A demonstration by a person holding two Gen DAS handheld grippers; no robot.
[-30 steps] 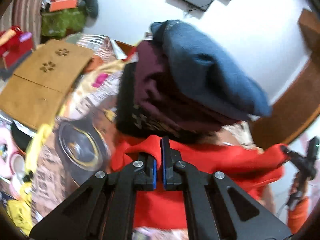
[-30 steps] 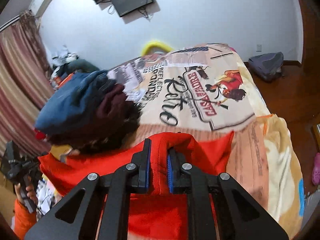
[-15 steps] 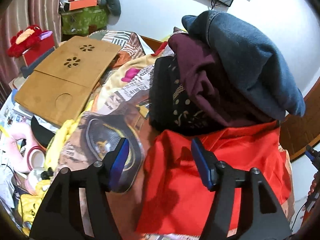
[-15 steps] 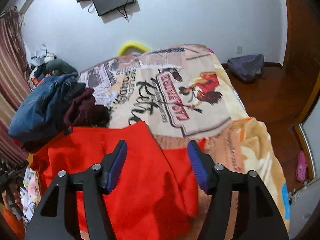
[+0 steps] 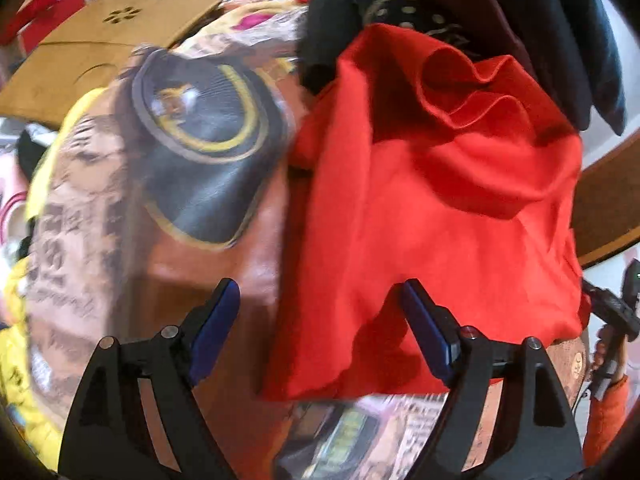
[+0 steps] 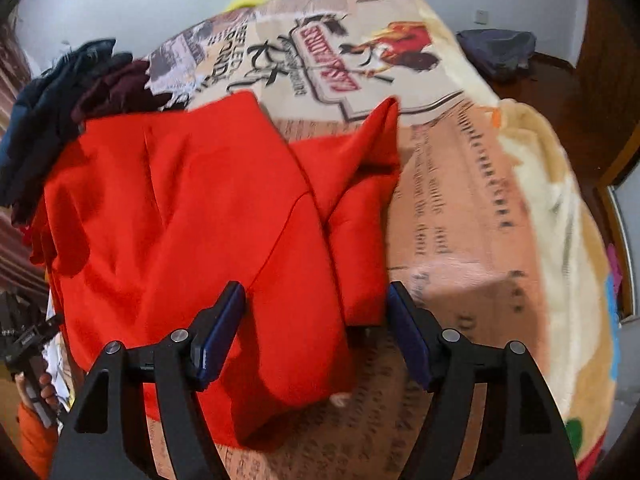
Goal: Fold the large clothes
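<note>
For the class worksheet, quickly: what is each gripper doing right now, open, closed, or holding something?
Left gripper: jaws opening, holding nothing; the red garment lies loose below.
Right gripper: jaws opening, holding nothing; the red garment lies between them, unpinched.

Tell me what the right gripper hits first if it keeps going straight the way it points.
Most likely the red garment: its near edge lies between the opening jaws of the right gripper, with the printed blanket just beneath. Depth is unclear.

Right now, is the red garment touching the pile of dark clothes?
Touching. In the left wrist view, the red garment has its bunched far edge lying against the pile of dark clothes, with no blanket visible between.
</note>
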